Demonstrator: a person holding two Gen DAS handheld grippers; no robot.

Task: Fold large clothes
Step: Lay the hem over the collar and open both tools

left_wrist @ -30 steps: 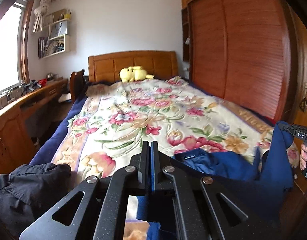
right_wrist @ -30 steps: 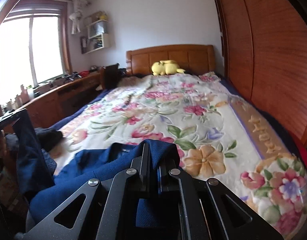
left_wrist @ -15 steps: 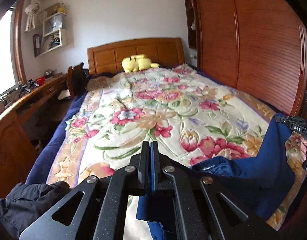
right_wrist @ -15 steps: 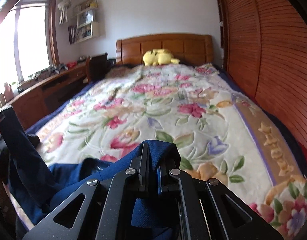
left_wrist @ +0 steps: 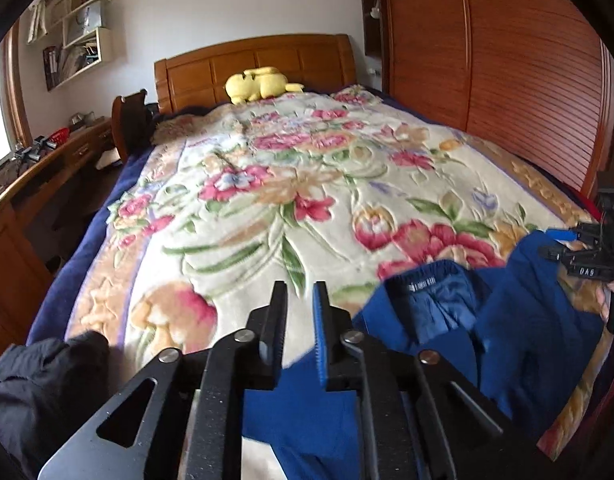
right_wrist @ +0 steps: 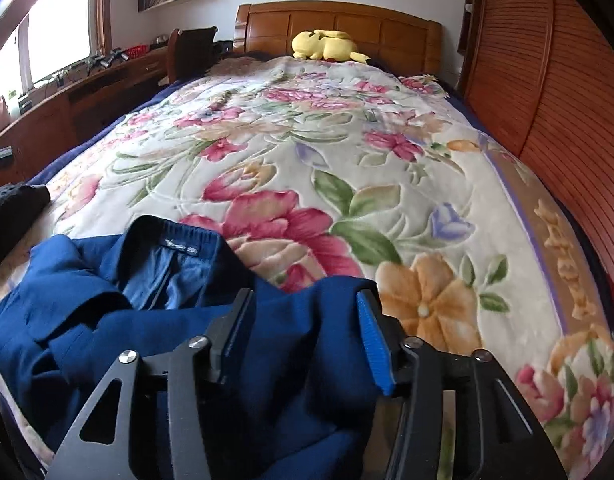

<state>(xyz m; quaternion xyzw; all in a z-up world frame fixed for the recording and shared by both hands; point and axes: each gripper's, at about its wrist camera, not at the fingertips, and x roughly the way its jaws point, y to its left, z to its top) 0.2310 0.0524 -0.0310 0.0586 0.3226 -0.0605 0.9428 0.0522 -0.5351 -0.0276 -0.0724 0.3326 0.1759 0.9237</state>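
Blue fabric of the garment (right_wrist: pixel 155 320) lies crumpled on the floral bedspread (right_wrist: pixel 347 160), under both grippers. Left gripper (left_wrist: pixel 299 322) jaws stand narrowly apart, holding nothing; right gripper (right_wrist: pixel 305 330) jaws gape wide, cloth lying loose between them.

Bed (right_wrist: pixel 407 128), floral blanket covering it, is carrying: navy garment (right_wrist: pixel 107 320) lying crumpled at near edge; black garment (left_wrist: pixel 39 384) bunching beside it; yellow plush toy (right_wrist: pixel 327 46) resting against headboard (right_wrist: pixel 347 24).
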